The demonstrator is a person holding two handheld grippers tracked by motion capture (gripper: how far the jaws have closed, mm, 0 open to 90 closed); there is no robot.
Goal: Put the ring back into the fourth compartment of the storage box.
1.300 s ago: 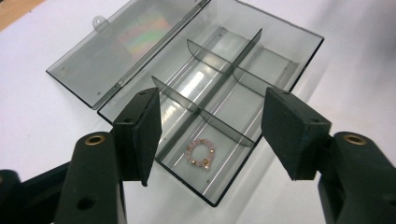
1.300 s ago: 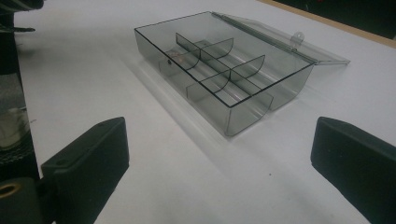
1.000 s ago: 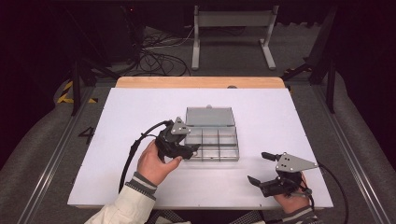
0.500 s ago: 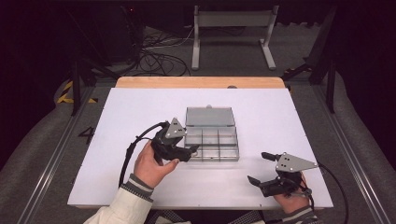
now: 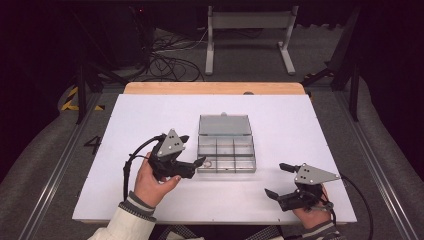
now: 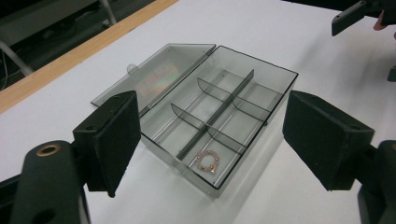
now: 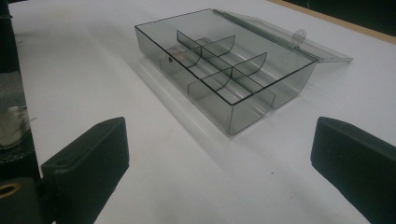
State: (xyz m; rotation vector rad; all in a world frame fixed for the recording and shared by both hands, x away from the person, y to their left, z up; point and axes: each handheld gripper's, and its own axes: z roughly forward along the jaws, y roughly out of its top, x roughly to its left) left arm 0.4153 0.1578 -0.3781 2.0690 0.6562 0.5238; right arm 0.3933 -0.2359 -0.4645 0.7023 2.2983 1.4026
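A clear grey compartment box (image 5: 226, 154) lies mid-table with its lid (image 5: 224, 125) folded open behind it. A small beaded ring (image 5: 209, 162) rests in the near-left compartment, and the left gripper view has the ring (image 6: 208, 161) in the closest cell. My left gripper (image 5: 194, 149) hovers just left of the box, open, its jaws spread wide with nothing between them (image 6: 212, 135). My right gripper (image 5: 275, 179) sits near the table's front right, apart from the box, also open and empty (image 7: 219, 163). The box (image 7: 224, 60) lies ahead of it.
The white tabletop (image 5: 150, 115) has a wooden strip (image 5: 215, 88) along its far edge. Behind it stand a metal frame (image 5: 247, 30) and loose cables (image 5: 165, 60) on the floor. Black cables trail from both grippers.
My left gripper has drawn back a little to the left and toward the person, away from the box. The right gripper has stayed put.
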